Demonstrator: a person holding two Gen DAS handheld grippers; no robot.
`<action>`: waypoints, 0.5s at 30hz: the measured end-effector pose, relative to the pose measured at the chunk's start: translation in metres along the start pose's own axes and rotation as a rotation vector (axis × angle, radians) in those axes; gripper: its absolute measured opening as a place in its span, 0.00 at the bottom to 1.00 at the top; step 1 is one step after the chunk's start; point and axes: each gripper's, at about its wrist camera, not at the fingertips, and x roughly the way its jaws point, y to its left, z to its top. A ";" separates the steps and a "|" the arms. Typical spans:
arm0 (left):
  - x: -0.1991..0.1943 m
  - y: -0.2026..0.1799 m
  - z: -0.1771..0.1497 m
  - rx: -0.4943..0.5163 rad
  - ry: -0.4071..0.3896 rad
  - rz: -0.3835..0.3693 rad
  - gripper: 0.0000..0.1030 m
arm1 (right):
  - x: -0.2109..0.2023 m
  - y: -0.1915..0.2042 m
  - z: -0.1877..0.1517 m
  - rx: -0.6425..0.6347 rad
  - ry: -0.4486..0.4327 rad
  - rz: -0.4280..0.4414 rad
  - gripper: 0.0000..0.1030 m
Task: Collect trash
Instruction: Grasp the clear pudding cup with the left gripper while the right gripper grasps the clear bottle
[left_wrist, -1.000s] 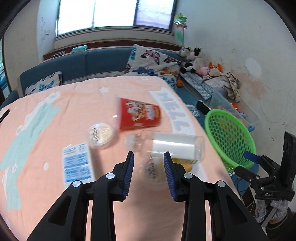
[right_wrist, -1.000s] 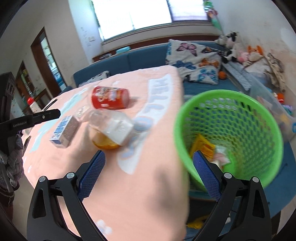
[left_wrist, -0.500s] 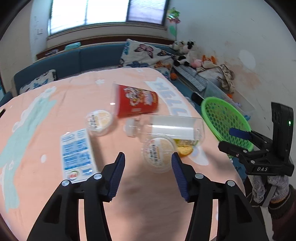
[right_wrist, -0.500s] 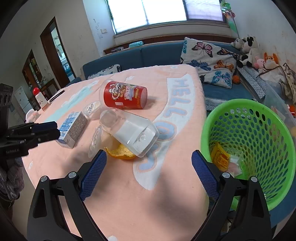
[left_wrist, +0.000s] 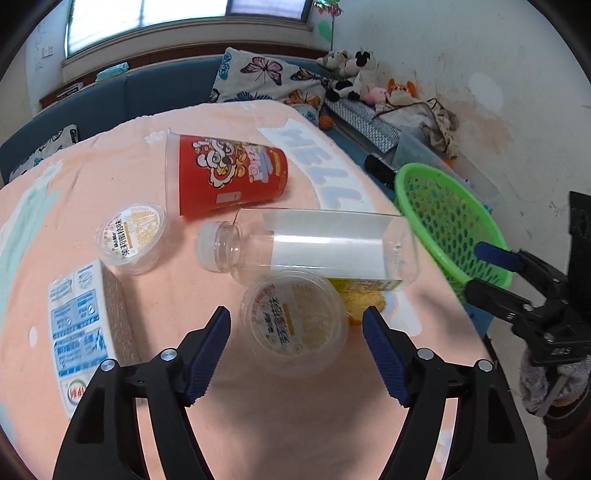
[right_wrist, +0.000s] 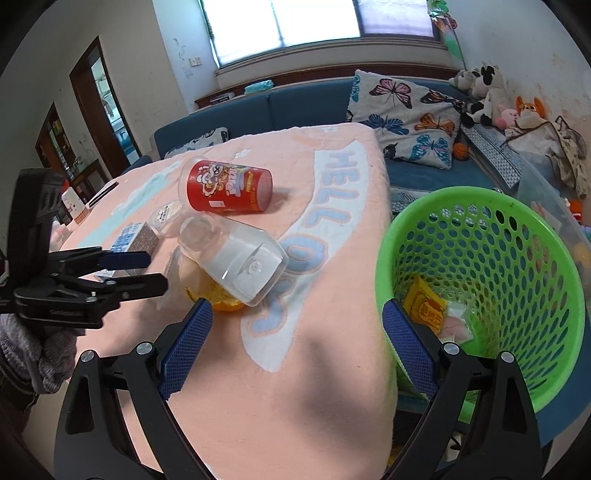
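Observation:
Trash lies on the peach tablecloth (left_wrist: 258, 406): a red snack cup (left_wrist: 229, 173) on its side, a clear plastic bottle (left_wrist: 314, 247), a clear lidded cup (left_wrist: 291, 325), a smaller lidded cup (left_wrist: 131, 236), a blue-white carton (left_wrist: 77, 332) and an orange peel (right_wrist: 221, 295). My left gripper (left_wrist: 295, 332) is open, its jaws either side of the near lidded cup. My right gripper (right_wrist: 295, 332) is open and empty over the table's corner, beside the green basket (right_wrist: 480, 229), which holds a yellow wrapper (right_wrist: 424, 306).
A blue sofa (right_wrist: 295, 107) with a butterfly pillow (right_wrist: 406, 122) and plush toys (right_wrist: 487, 92) stands behind the table. The basket sits off the table's right edge, also in the left wrist view (left_wrist: 424, 192). A doorway (right_wrist: 99, 110) is far left.
My left gripper has opened wider and come down around the near lidded cup. My right gripper has drawn back from the basket and stayed open.

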 end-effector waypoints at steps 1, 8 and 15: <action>0.003 0.001 0.001 0.002 0.004 -0.002 0.69 | 0.001 -0.001 0.000 0.000 0.003 -0.002 0.89; 0.019 0.006 0.004 -0.004 0.031 -0.037 0.69 | 0.007 -0.006 0.001 -0.009 0.019 -0.010 0.89; 0.024 0.005 0.005 0.002 0.034 -0.048 0.67 | 0.010 -0.006 0.003 -0.014 0.024 -0.011 0.89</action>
